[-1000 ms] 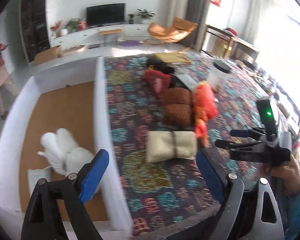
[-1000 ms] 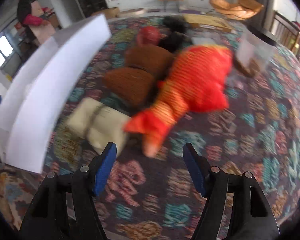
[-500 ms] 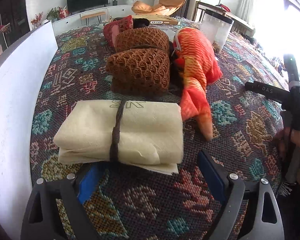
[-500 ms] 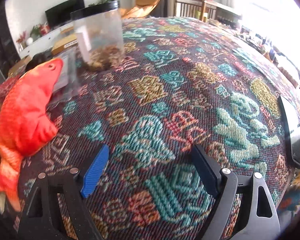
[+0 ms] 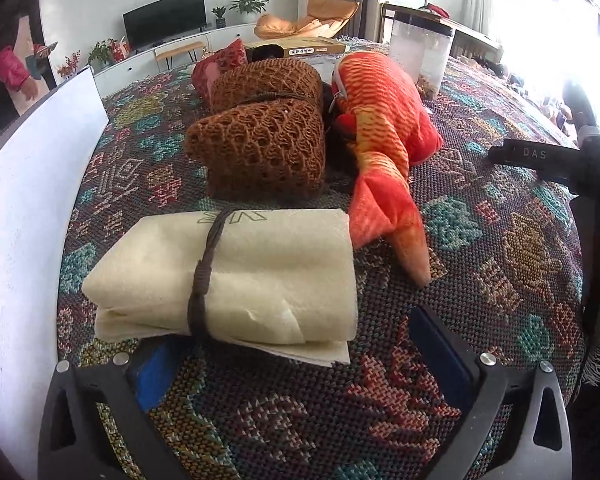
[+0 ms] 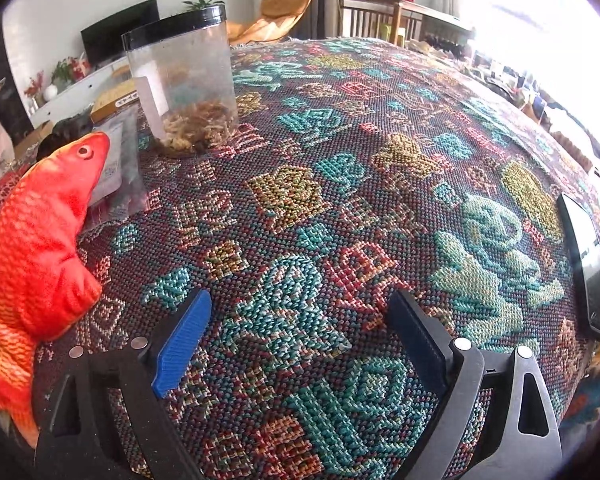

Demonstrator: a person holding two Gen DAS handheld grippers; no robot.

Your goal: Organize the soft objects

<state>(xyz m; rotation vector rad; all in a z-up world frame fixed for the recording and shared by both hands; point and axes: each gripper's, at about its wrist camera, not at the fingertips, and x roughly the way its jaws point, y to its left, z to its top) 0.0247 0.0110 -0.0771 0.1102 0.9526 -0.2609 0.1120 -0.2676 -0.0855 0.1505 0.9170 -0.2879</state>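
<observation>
The cream folded cloth bundle [image 5: 228, 276] lies on the tabletop [image 5: 500, 264] just ahead of the left gripper [image 5: 300, 360], whose jaws have just been opening wide and grip nothing. It looks light and squashy; best pinched across the cord-tied middle. Its underside and one blue pad are hidden. The right gripper [image 6: 300, 336] is wide open too, over bare weave.

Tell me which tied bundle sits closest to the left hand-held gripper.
The cream folded cloth bundle tied with a dark cord, right at the open left hand-held gripper. The two brown knitted bundles lie farther back.
</observation>
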